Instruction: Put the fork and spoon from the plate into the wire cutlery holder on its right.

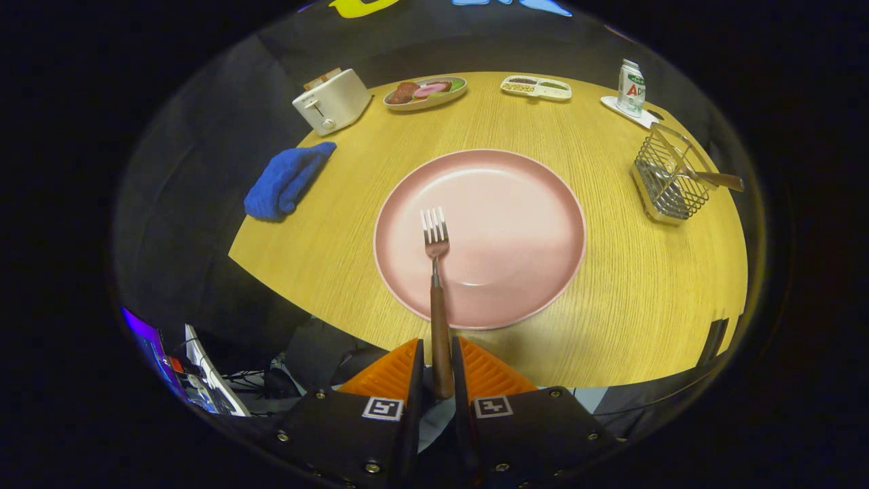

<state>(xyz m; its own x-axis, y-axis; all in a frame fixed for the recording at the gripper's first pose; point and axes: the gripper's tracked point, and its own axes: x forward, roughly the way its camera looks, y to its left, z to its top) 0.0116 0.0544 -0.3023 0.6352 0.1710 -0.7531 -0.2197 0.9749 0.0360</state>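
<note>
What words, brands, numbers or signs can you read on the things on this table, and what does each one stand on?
On the carton behind the wire cutlery holder: label print, too blurred to read.
On the hand-held gripper, shut on the fork: two square code markers, no words.
On the plate and the toaster: no text.

The table at centre frame looks like pale wood with a fine straight grain and a matt finish. The pink plate on it is smooth and softly glossy. The fork has a shiny metal head and a dark wooden handle. At right, the wire cutlery holder is bright metal. At upper left, the blue cloth looks nubbly, the toaster smooth.
</note>
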